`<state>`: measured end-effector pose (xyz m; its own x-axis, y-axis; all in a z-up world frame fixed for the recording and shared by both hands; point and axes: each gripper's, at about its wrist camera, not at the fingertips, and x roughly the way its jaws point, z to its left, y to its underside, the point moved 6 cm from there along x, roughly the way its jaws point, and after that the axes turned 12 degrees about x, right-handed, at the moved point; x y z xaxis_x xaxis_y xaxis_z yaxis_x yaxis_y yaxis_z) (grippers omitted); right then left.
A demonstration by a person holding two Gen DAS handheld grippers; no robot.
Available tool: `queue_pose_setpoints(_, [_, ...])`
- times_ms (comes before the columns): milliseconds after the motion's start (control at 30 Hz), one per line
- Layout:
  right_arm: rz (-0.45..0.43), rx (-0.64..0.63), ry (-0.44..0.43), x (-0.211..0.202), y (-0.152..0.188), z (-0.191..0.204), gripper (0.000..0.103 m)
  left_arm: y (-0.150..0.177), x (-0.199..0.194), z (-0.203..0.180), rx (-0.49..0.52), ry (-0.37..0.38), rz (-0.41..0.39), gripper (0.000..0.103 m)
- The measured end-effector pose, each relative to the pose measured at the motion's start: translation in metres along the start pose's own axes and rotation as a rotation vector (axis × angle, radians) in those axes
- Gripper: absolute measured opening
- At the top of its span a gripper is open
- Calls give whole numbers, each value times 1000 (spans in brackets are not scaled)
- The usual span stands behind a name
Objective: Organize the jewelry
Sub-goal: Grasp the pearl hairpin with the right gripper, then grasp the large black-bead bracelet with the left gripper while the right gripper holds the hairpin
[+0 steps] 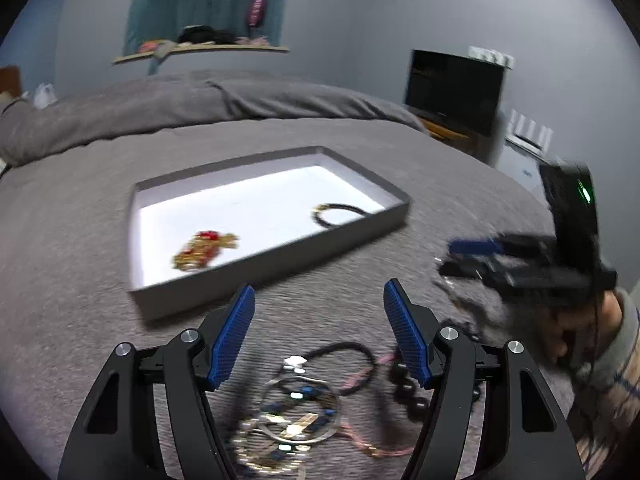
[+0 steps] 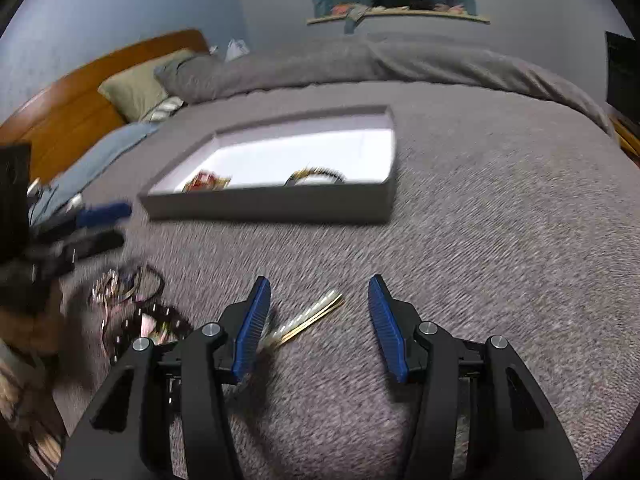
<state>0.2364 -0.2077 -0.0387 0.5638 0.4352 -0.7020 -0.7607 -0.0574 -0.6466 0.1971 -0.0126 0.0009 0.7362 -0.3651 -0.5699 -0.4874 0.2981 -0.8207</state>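
While its blue pads stand wide apart with nothing between them, the left gripper (image 1: 319, 334) hangs over a tangled pile of jewelry (image 1: 304, 412) on the grey bedspread (image 1: 460, 184). The right gripper (image 2: 317, 324) is likewise spread and empty, a gold-and-white piece (image 2: 310, 316) lying just beside its left pad. Beyond both, a shallow grey tray (image 1: 362, 236) holds a red-and-gold ornament (image 1: 204, 249) and a black bracelet (image 1: 340, 214), well apart.
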Motion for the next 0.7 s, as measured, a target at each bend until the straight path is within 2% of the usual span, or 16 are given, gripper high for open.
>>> queue_pose_setpoints(133, [27, -19, -7, 1, 8, 4, 51, 0, -1, 7, -32, 6, -1, 68])
queue_pose_setpoints(267, [46, -34, -9, 4, 13, 7, 51, -2, 0, -10, 17, 39, -1, 68])
queue_pose_setpoints(367, [65, -57, -19, 8, 16, 11, 32, -1, 3, -26, 70, 62, 8, 68])
queue_pose_setpoints(433, [67, -61, -19, 9, 16, 11, 15, 1, 6, -35, 89, 80, 18, 68])
queue_pose_setpoints(500, [61, -67, -10, 8, 15, 10, 8, 3, 9, -43, 105, 95, 29, 68])
queue_pose_setpoints(700, [30, -80, 61, 3, 9, -8, 8, 7, 18, -61, 149, 127, 54, 68])
